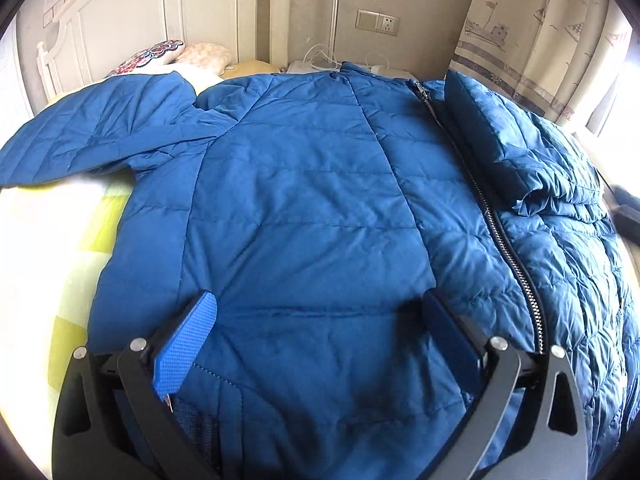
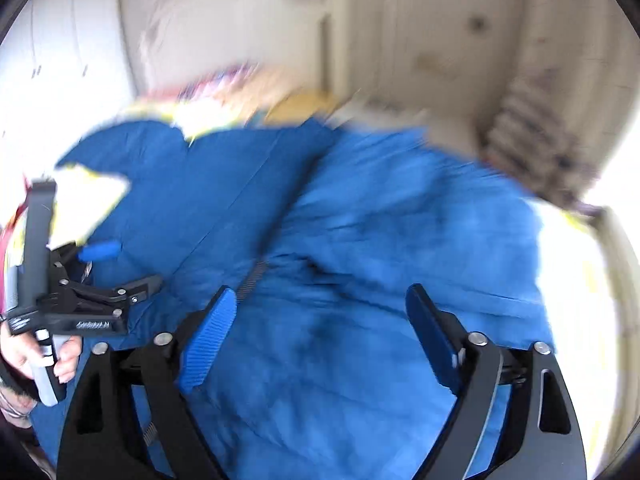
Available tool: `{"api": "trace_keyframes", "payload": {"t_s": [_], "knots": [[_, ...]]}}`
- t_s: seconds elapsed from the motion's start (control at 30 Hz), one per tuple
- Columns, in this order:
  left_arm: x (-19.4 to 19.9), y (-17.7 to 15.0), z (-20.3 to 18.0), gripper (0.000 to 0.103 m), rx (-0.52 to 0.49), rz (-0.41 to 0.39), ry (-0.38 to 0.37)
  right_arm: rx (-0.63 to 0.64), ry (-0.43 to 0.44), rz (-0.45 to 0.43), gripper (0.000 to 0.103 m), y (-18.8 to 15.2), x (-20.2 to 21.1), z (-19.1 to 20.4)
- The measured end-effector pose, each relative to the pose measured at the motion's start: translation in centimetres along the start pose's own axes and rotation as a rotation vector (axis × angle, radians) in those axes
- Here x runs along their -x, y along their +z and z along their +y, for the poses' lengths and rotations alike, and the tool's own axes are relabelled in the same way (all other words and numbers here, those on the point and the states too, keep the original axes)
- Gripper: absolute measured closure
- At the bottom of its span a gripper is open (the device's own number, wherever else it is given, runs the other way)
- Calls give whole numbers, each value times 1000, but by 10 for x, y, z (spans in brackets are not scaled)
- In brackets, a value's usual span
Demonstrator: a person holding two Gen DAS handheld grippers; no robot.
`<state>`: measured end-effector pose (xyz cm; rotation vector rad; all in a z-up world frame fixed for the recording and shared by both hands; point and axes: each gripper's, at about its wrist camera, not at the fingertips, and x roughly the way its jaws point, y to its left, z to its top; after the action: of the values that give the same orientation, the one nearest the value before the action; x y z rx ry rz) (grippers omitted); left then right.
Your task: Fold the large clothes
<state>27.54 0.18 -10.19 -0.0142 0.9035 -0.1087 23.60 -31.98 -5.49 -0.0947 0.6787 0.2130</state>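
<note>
Left claw (image 1: 320,336) is spread wide, both blue pads apart with nothing between them, poised over the lower front of the jacket (image 1: 312,200). Its left finger (image 1: 188,340) lies near the jacket's left side edge; its right finger (image 1: 452,336) sits just left of the zip (image 1: 492,216). Whether the pads touch the fabric cannot be told.

Blue and quilted, the jacket lies flat on the bed (image 1: 60,260), front up and collar away from the camera. One sleeve (image 1: 100,128) stretches out to the left over the yellow-green bedding. The other sleeve (image 1: 516,144) is folded across the chest on the right of the zip, its cuff near the zip's middle. Pillows (image 1: 176,54) rest by the headboard (image 1: 132,12) beyond the collar.

Right claw (image 2: 320,336) is also spread wide and pinches nothing, poised over the jacket (image 2: 360,240) to the right of the zip (image 2: 252,276). This view is heavily blurred, so any contact with the cloth cannot be judged. At its left edge the left claw (image 2: 120,268) shows from the side over the jacket, with the left hand (image 2: 44,356) gripping its handle.
</note>
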Motion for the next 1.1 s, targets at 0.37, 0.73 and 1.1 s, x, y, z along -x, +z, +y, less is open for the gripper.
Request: {"api": "trace_keyframes", "payload": {"t_s": [0.37,0.73,1.1], "knots": [[8,3,-11,2,-60,41,30,-380,-182,116,17,-64,-26,-98],[32,63,-223,3,-639,-241,-79,-667,-185,-65,18,-100,2,-151],[1,82,-246,88,-529,-265,-281,-720,-143,-54,18,-103,-4,-163]]}}
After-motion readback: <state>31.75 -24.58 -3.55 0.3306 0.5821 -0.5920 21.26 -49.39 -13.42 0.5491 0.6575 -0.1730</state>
